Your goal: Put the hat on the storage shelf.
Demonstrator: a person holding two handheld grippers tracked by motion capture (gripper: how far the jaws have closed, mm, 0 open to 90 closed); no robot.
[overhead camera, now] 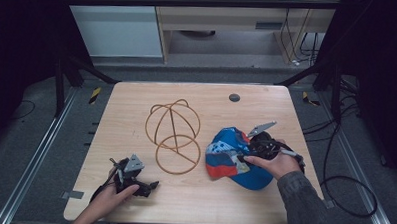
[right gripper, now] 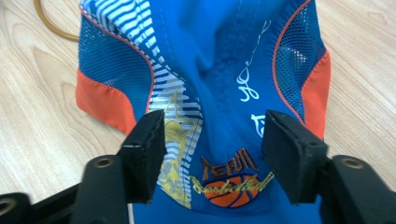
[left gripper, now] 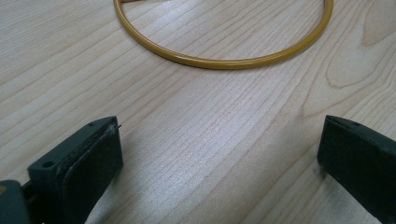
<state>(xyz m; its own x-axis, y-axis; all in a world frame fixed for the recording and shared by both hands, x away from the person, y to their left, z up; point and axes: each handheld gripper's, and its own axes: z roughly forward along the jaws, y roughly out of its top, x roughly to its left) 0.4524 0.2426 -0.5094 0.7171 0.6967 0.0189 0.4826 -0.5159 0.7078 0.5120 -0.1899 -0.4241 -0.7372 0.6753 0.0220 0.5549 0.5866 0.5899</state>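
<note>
I observed bare wooden surface [overhead camera: 193,192] ahead of and between the jaws of the left gripper [overhead camera: 134,182], which sat near the surface's near edge with open room around it. Those jaws stood wide apart and released, holding nothing. Beyond their tips lay the base ring of the gold wire frame [left gripper: 224,61], well clear of both pads.

The right gripper [right gripper: 212,140] worked close to the surface's right edge, with little margin on that side. Its jaws stood partly open and straddled the crown of the blue and orange cap [right gripper: 210,70]. Fabric bulged between the pads; I could not tell whether they pressed it. The cap lay just right of the frame.
</note>
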